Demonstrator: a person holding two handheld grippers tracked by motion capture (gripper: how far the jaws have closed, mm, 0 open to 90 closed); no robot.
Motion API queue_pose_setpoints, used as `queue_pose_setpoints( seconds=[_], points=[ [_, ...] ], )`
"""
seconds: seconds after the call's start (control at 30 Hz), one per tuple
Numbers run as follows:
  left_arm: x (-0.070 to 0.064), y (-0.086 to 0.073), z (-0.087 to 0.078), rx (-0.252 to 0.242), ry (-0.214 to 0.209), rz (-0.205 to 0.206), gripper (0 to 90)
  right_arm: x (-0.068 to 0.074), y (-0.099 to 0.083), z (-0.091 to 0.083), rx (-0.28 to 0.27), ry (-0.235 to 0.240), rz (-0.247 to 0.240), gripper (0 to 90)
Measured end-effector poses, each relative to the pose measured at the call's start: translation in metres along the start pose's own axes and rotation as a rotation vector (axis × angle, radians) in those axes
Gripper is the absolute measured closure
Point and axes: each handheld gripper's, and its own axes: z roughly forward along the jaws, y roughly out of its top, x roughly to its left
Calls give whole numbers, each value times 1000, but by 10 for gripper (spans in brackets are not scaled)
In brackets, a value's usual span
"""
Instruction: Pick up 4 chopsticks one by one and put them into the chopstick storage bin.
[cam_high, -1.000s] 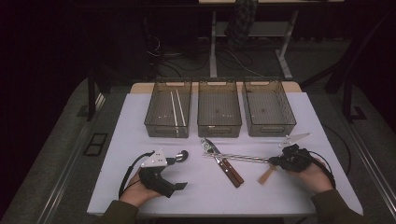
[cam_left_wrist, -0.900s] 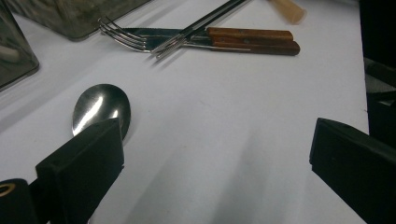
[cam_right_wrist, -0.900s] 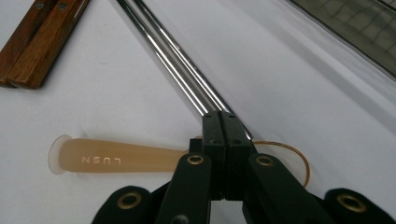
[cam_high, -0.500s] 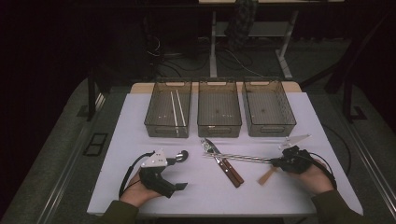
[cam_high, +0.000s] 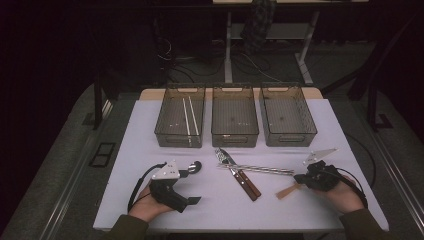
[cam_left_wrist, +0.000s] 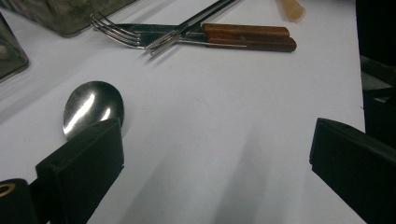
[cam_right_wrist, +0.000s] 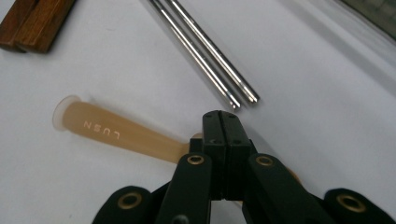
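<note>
A metal spoon (cam_high: 194, 166) lies on the white table, its bowl (cam_left_wrist: 92, 107) just past one jaw of my left gripper (cam_high: 194, 185). That gripper (cam_left_wrist: 215, 140) stands wide open with bare table between its jaws. A fork (cam_left_wrist: 121, 32) and a wooden-handled knife (cam_left_wrist: 247, 37) lie together mid-table (cam_high: 240, 175). Two steel chopsticks (cam_high: 260, 170) (cam_right_wrist: 205, 51) cross them. My right gripper (cam_high: 299, 179) (cam_right_wrist: 221, 116) is shut, its jaws pressed together over a beige plastic handle (cam_right_wrist: 112, 133) (cam_high: 286, 191). Nothing shows between them.
Three clear bins stand in a row at the back: left (cam_high: 165, 131), middle (cam_high: 235, 131) and right (cam_high: 287, 131). The left bin holds a pair of pale chopsticks (cam_high: 189, 120). A hand grips each gripper near the table's front edge.
</note>
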Motion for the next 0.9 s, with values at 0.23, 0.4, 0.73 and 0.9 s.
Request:
queue_pose_setpoints(
  seconds=[0.23, 0.4, 0.73, 0.9],
  points=[
    [0, 0, 1, 7, -4, 4, 13, 2, -11, -5, 20, 5, 9, 899],
    [0, 0, 1, 6, -4, 2, 13, 7, -18, -8, 34, 8, -2, 899],
    [0, 0, 1, 6, -4, 4, 13, 16, -31, -17, 41, 26, 2, 898],
    [0, 0, 1, 7, -3, 4, 13, 20, -35, -20, 44, 32, -2, 898]
  ],
)
